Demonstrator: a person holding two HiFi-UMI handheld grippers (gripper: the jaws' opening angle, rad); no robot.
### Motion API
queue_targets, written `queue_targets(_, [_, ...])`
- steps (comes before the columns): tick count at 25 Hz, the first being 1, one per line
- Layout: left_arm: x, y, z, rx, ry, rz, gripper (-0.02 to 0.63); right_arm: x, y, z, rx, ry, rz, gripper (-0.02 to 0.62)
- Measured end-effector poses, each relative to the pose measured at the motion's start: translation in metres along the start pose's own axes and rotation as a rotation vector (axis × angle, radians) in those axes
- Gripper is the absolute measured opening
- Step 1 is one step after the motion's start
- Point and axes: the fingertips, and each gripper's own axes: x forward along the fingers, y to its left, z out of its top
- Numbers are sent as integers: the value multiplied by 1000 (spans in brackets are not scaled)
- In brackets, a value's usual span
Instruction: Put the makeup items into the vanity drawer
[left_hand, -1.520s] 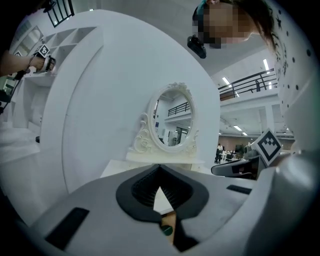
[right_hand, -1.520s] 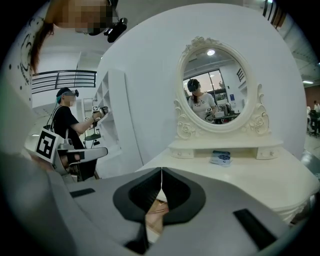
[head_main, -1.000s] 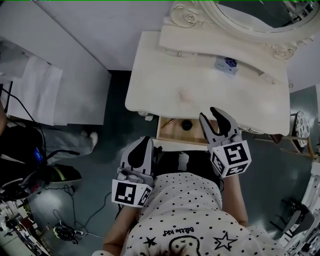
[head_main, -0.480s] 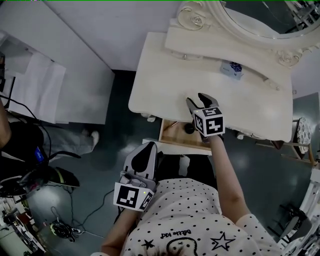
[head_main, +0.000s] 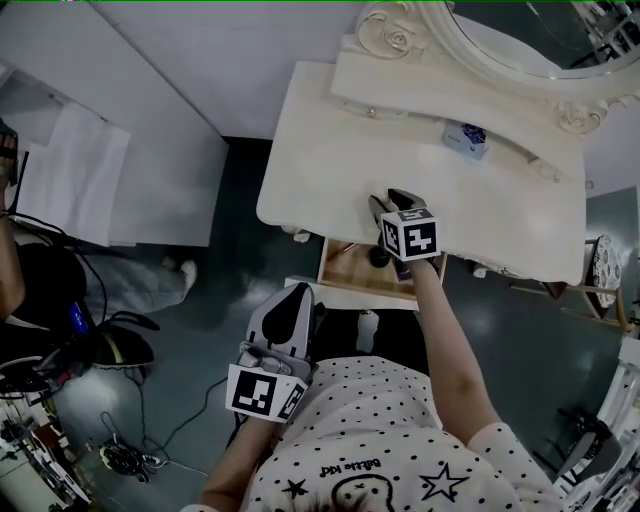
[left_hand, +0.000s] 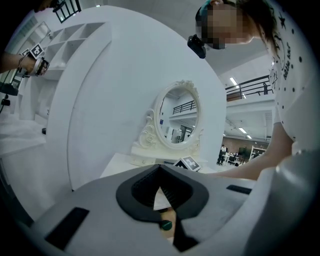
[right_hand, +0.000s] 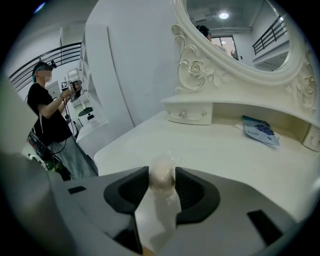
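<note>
Fingers of my right gripper (head_main: 391, 198), just closing, flank a makeup sponge (right_hand: 162, 172) on the counter (right_hand: 215, 150), seemingly without pinching; left gripper (left_hand: 160, 167) fingers pressed together.

A: In the drawer (head_main: 345, 272)?
B: Small round item (head_main: 378, 256), midway across, far back.
A: Over the drawer?
B: Tabletop (head_main: 310, 170), covering its rear.
A: Beyond the drawer, on that?
B: Sponge (right_hand: 162, 172) closest; packet (head_main: 467, 138) farther back, to the right; shelf (head_main: 400, 95) behind, mirror (head_main: 520, 40) atop, farthest from the drawer.
A: Left of the drawer?
B: Counter (head_main: 150, 120), well apart, floor (head_main: 235, 260) between.
</note>
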Motion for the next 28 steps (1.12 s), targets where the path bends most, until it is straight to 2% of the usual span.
queue_targets(5, [1, 2, 2, 1, -5, -3, 6, 1, 0, -3, 7, 6, 21, 129])
queue_targets(11, [4, 0, 6, 7, -15, -17, 6, -11, 1, 5, 12, -18, 12, 121])
queue_targets(16, [6, -2, 10, 22, -22, -32, 6, -49, 3, 35, 35, -154, 14, 121])
queue_targets(22, [9, -4, 14, 36, -30, -46, 6, -123, 3, 64, 55, -335, 7, 121])
queue_targets(28, [10, -9, 18, 44, -42, -63, 6, -208, 2, 70, 71, -481, -51, 121])
